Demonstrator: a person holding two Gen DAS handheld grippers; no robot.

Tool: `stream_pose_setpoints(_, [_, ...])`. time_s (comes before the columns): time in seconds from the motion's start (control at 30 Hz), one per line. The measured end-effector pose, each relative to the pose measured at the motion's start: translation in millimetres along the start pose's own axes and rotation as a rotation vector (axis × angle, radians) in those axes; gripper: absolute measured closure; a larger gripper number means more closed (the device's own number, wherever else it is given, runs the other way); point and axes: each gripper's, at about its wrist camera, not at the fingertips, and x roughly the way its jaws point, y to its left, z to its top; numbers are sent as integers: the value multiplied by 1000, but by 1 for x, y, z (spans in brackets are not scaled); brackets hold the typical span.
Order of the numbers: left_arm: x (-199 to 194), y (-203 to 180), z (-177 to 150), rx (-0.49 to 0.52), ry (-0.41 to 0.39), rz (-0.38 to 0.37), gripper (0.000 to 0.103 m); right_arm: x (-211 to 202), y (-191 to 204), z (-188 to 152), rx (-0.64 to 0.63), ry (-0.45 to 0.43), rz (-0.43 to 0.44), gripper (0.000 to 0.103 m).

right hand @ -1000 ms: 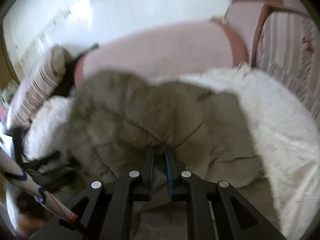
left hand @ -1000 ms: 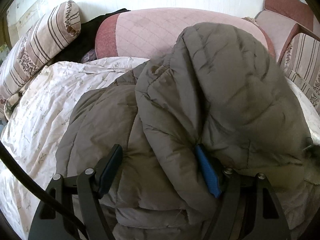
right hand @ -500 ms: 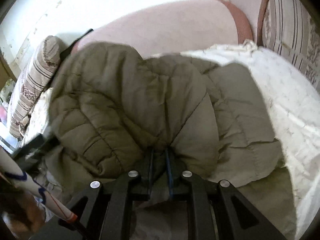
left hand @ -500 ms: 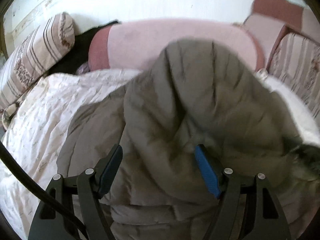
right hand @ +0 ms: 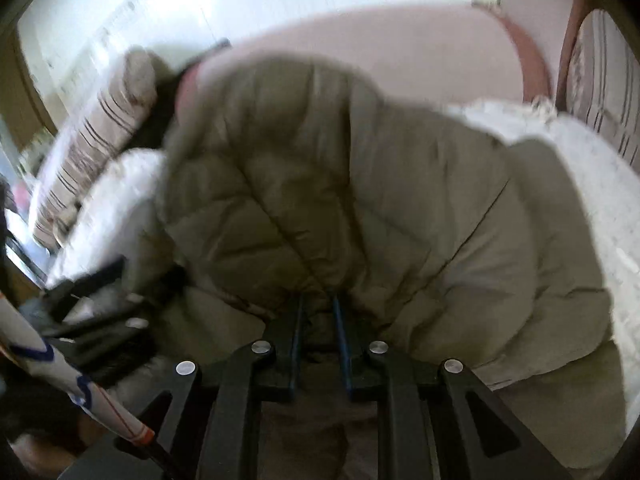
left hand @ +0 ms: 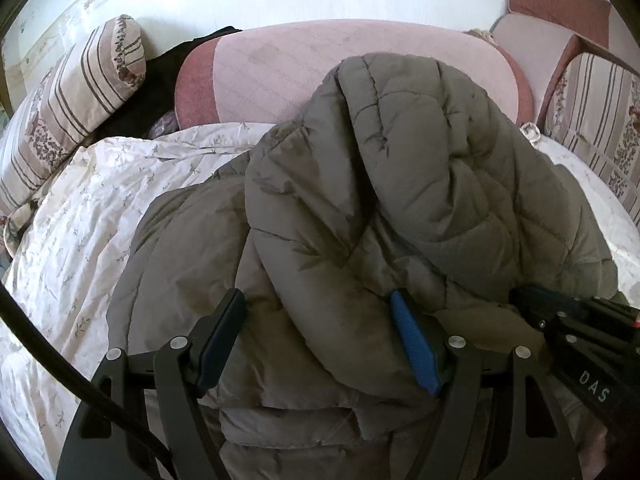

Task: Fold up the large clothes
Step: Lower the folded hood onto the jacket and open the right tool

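A: Since a second ago, the raised fold of the puffer jacket [left hand: 400,184] has travelled across and down over the lower layers on the bed [left hand: 80,240]; my right hand-held gripper [right hand: 320,312] carried it and now shows at the right edge of the left view.

B: State of that right hand-held gripper?

A: Nearly closed, with a pinch of quilted fabric between the pads. Its jaws have just been opening slightly; the cloth remains between them, so I judge the grip not yet released.

B: And the left hand-held gripper [left hand: 320,340]?

A: Jaws wide, straddling a thick bunch of jacket. Whether the pads press on it or merely flank it, I cannot tell for certain; they appear to bear on the padding at both sides.

B: How will the garment handle?

A: Judged soft, bulky and springy: light for its volume, with a smooth shell likely to slip. Padding will push a fold back open, so it should be taken at a seam or hem edge, where the cloth is thinnest, and pressed flat after laying.

B: What is hidden?

A: Sleeves, collar and zip cannot be picked out; the jacket's near edge is cut off below both views. The right view is motion-blurred, so the pad contact there is indistinct.
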Motion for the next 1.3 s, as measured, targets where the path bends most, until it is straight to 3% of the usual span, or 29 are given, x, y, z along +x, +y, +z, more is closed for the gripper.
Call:
stream_pose_setpoints(0.13, [-8,2,2,-3,-28,-15,29,-3,-3,4,17,2,30,86])
stream_pose_setpoints(0.27, [-29,13,9,-50,-99,-63,29,-39,-7,10,30,-88,91,86])
stream_pose_setpoints(0.43, [-26,18,11,-76,-92,-58,29,-65,-24,14,58,-203,-19,86])
stream_pose_setpoints(0.6, [-5,12,5,-57,-12,-17,29,-49,-49,14,129,-139,-67,86])
stream_pose_setpoints(0.77, [-2,4,1,-14,-13,24,29,-23,-46,10,114,-36,-103,86])
stream_pose_setpoints(0.87, [-7,6,2,-20,-38,25,29,-27,-46,10,110,-39,-105,86])
stream_pose_setpoints(0.93, [-15,4,4,-23,-71,25,29,-38,-45,10,123,-75,-91,86])
stream_pose_setpoints(1.07, [-26,1,6,-23,-124,21,29,-59,-21,9,27,-169,-86,86])
stream_pose_setpoints(1.3, [-19,-10,1,16,-122,44,29,-34,-7,1,-38,-80,-72,85])
